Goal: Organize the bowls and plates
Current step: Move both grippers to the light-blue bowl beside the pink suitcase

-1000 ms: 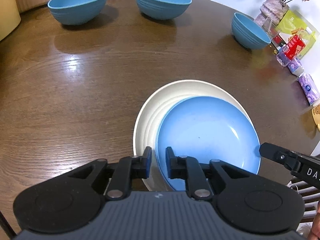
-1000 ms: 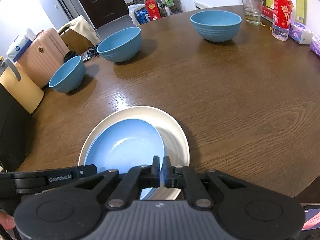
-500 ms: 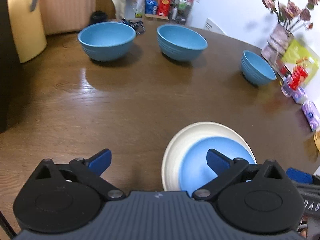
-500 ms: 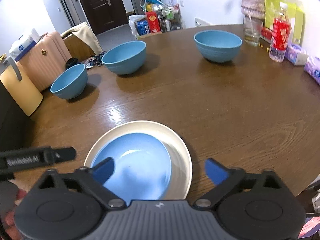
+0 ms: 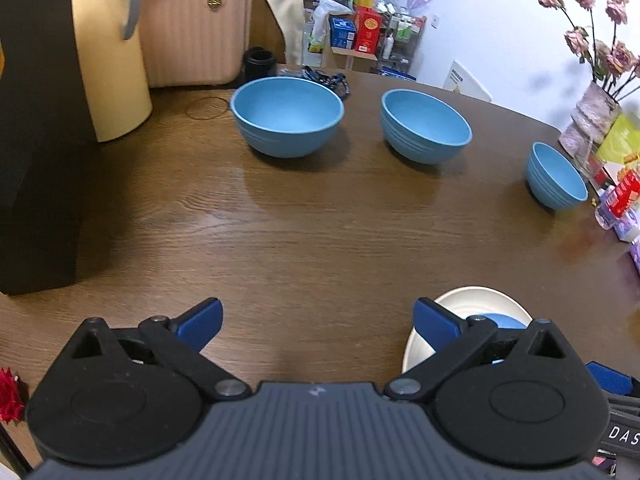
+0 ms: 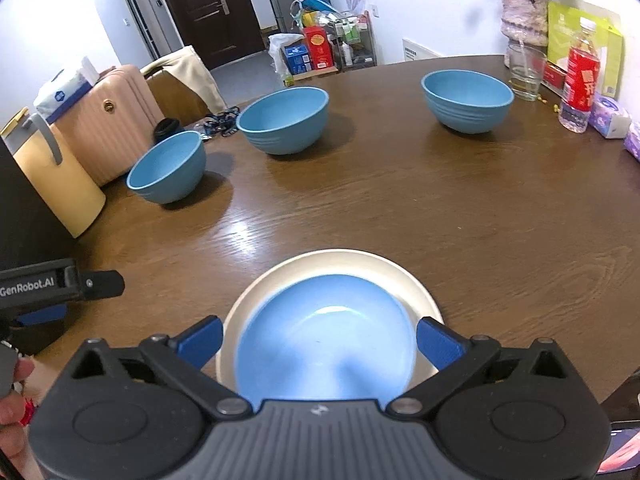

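Left gripper point(image 5: 316, 320): hovering level and forward-facing, jaws standing wide apart, blue fingertips point(image 5: 200, 322) gripping nothing. Right gripper point(image 6: 320, 338): likewise hanging with jaws spread wide, blue fingertips point(image 6: 438, 344) closing on nothing (the left unit is showing at its left edge, with a fingertip of the person's hand point(image 6: 16, 374) beside it).
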The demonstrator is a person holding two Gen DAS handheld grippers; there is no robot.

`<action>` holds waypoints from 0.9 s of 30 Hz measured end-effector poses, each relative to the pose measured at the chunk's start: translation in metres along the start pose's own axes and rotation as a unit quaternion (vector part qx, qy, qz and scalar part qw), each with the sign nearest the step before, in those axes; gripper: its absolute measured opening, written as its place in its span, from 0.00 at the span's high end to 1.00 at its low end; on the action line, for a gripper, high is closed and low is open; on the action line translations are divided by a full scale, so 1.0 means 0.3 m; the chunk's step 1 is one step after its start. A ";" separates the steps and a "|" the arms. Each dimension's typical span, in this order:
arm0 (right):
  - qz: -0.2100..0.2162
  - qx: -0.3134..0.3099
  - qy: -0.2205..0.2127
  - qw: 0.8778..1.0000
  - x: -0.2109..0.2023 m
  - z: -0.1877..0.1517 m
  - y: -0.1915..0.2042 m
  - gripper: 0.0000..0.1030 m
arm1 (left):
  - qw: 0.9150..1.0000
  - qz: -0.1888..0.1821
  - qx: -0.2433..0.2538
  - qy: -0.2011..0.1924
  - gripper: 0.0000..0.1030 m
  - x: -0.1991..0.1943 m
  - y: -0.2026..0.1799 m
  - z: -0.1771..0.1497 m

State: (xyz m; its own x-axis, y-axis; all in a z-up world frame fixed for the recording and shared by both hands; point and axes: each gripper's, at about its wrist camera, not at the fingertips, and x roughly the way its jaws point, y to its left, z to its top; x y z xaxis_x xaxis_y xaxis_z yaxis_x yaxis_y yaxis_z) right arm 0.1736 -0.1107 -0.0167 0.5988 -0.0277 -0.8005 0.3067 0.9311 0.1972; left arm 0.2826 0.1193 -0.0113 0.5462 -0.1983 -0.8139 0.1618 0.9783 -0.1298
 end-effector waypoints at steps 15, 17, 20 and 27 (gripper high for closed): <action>0.011 -0.021 -0.008 1.000 0.028 0.102 0.168 0.00 | 0.999 0.011 -0.009 -0.030 0.00 -0.032 0.109 0.120; 0.012 -0.024 -0.010 1.000 0.035 0.117 0.189 0.00 | 0.999 0.013 -0.008 -0.035 0.00 -0.033 0.122 0.139; 0.013 -0.031 -0.015 0.999 0.044 0.143 0.225 0.00 | 0.999 0.015 -0.009 -0.038 0.00 -0.028 0.142 0.166; 0.014 -0.043 -0.024 0.999 0.070 0.210 0.302 0.00 | 0.999 0.018 -0.011 -0.047 0.00 -0.011 0.190 0.233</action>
State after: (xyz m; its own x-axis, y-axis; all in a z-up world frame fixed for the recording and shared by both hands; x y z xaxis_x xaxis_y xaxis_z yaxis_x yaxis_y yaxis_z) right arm 0.2605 -0.0498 0.0200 0.6408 -0.0172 -0.7675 0.2258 0.9597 0.1670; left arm 0.3475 0.1716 0.0236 0.6259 -0.1658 -0.7620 0.1226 0.9859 -0.1138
